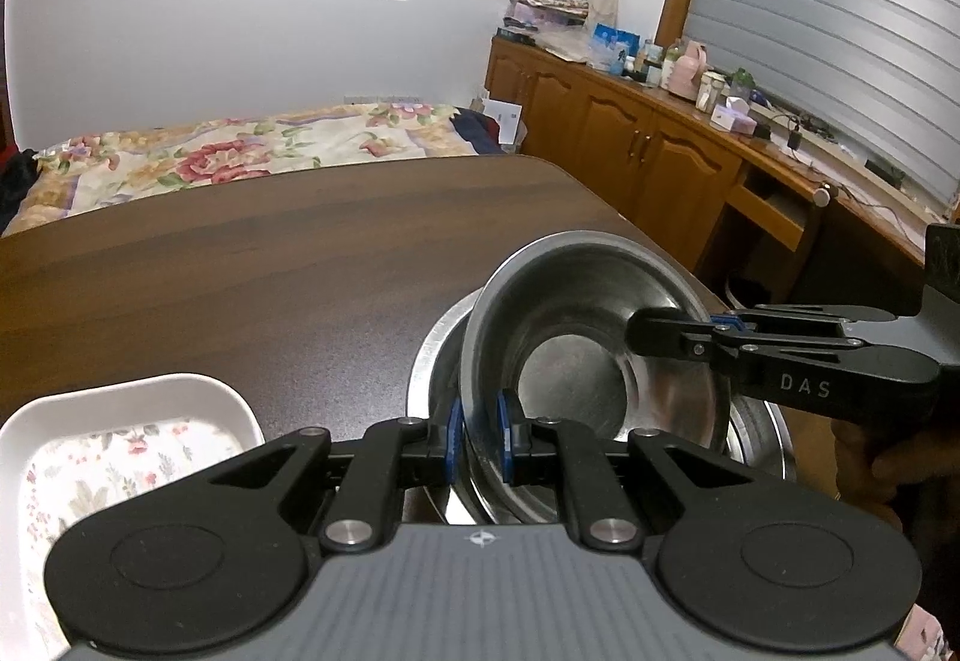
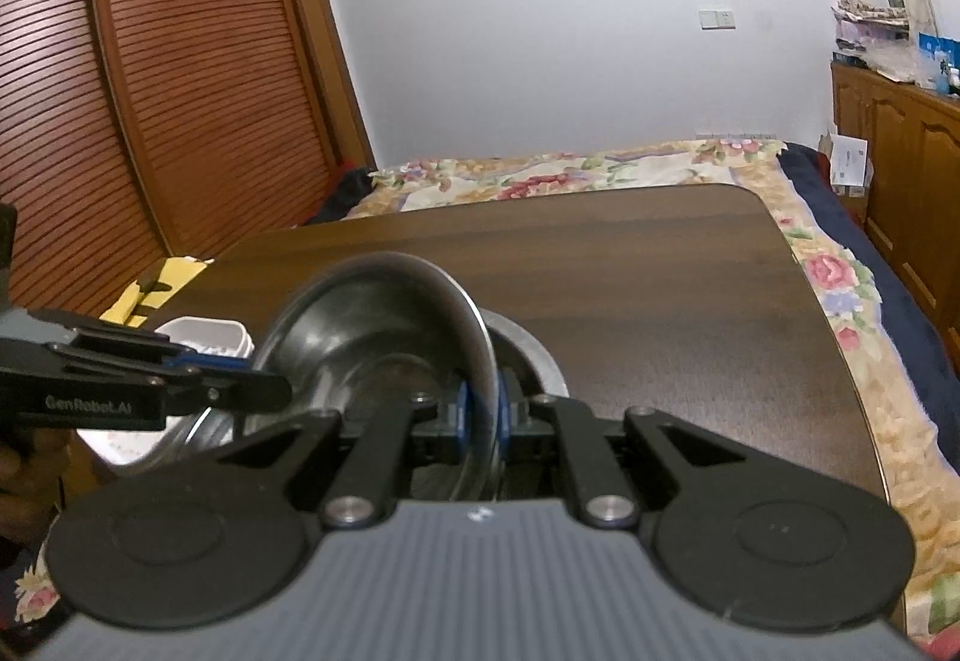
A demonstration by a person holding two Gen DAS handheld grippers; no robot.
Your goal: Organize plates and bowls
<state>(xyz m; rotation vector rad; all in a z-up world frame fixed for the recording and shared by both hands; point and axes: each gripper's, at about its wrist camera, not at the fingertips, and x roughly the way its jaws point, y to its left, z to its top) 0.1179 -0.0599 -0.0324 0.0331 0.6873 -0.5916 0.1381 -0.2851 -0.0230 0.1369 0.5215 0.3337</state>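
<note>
Two grippers share one steel bowl (image 1: 576, 337), tilted on edge above a larger metal bowl (image 1: 438, 361) on the dark wooden bench (image 1: 240, 265). The left gripper (image 1: 479, 436) has its jaws closed on the near rim and the right gripper (image 2: 480, 409) pinches the opposite rim, likely steadying it for nesting. A white floral dish (image 1: 120, 439) waits just left.

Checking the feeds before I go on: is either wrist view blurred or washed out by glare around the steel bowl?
Left wrist view: the steel bowl is sharp, with soft sheen inside and no blown-out glare; the left gripper is in focus; room edges bow from fisheye. Right wrist view: the bowl's rim near the right gripper is noticeably soft, and the far table looks sharper.
</note>
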